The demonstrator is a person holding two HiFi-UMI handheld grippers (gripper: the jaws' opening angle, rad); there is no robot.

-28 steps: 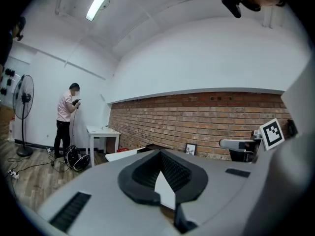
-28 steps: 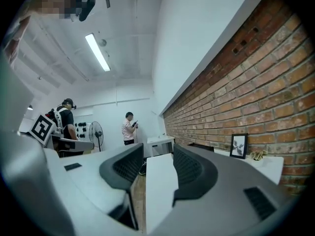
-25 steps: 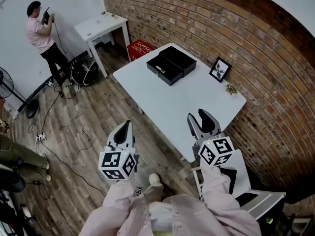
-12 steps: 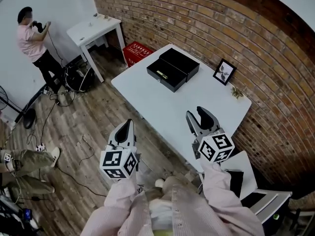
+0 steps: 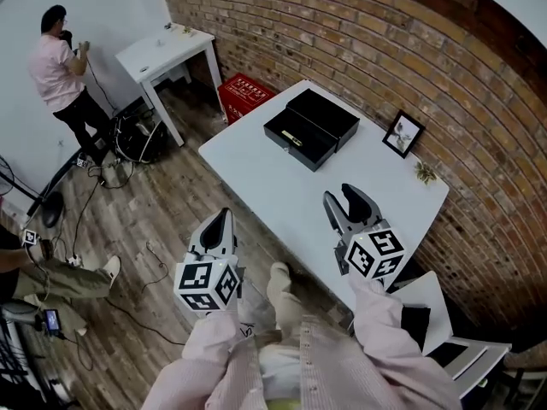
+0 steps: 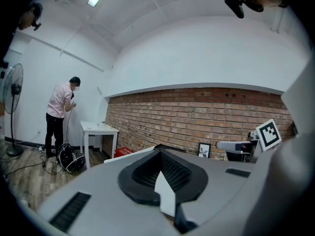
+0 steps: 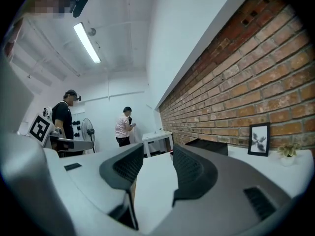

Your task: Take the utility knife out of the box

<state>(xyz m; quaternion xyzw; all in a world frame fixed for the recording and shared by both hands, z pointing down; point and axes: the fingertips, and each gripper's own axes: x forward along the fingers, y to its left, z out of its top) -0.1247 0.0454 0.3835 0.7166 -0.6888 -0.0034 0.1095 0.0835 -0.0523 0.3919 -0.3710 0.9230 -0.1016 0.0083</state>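
Left gripper (image 5: 219, 216): jaws pressed together at the tips, nothing between them; confirmed in left gripper view (image 6: 158, 154), where the black pads meet in a point. It is held above the wooden floor (image 5: 171, 203), just off the near edge of the white table (image 5: 282, 190). Right gripper (image 5: 342, 199): jaws spread, with only bare tabletop showing in the gap in right gripper view (image 7: 152, 156); it is held over the near edge of the table. Neither gripper touches anything. Black box (image 5: 299, 139): open, lid laid back toward the brick wall, ahead of both grippers and well apart from them, on the far-left part of the table. Utility knife (image 5: 292, 138): a small yellowish object lying inside the box, still untouched; detail too small to resolve. Ahead and right of the right gripper, near the wall: a framed picture (image 5: 402, 135) standing upright and a small plant (image 5: 425, 172) beside it. Far ahead and left of the left gripper: a red crate (image 5: 247, 92), a small white side table (image 5: 162, 45), and a person in a pink shirt (image 5: 60, 67) facing the white wall.
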